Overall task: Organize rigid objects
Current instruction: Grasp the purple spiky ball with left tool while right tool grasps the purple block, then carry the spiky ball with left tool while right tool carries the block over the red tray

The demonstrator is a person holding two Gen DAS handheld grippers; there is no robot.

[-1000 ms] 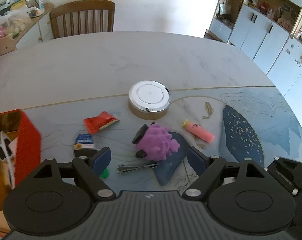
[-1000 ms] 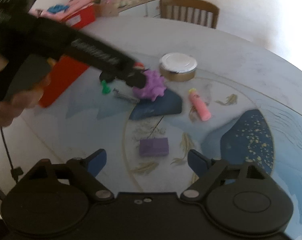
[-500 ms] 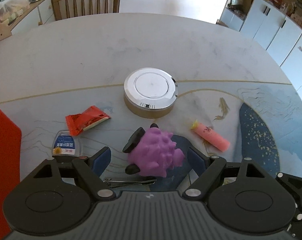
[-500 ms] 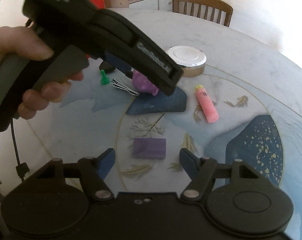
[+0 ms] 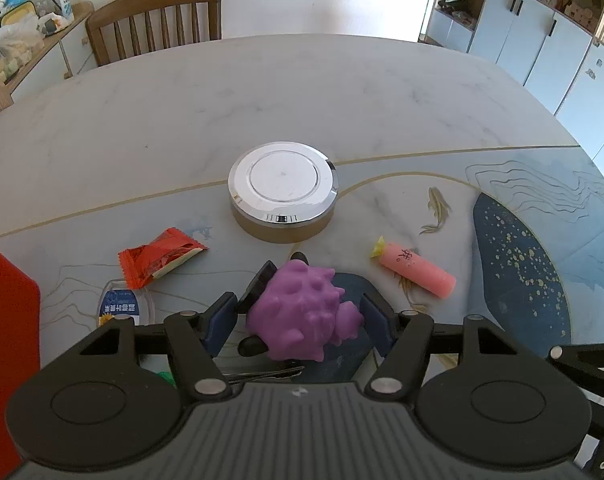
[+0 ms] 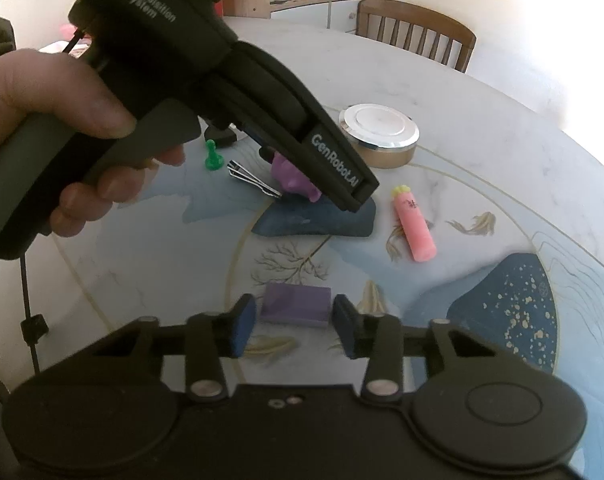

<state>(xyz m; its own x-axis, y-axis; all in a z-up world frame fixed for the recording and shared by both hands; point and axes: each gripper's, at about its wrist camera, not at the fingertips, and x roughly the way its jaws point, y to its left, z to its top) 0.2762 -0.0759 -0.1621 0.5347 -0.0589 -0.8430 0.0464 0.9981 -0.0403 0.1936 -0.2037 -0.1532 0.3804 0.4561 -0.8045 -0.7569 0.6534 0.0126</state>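
Note:
A purple spiky toy (image 5: 304,312) lies on the table between the blue pads of my left gripper (image 5: 299,320); the jaws stand open around it, narrowly apart from its sides. In the right wrist view the toy (image 6: 291,176) is partly hidden by the left gripper body. A purple block (image 6: 295,306) lies between the pads of my right gripper (image 6: 293,330), which is open around it. A black object (image 5: 257,286) lies against the toy.
A round silver-lidded tin (image 5: 282,190), a pink tube (image 5: 416,272), a red wrapper (image 5: 157,256), a blue-labelled packet (image 5: 119,308), metal tweezers (image 6: 253,180), a green pawn (image 6: 212,156). A red box (image 5: 5,320) stands at the left. A chair (image 5: 157,20) stands behind the table.
Both grippers moved forward and down. The left jaws narrowed around the purple toy. The right jaws narrowed around the purple block.

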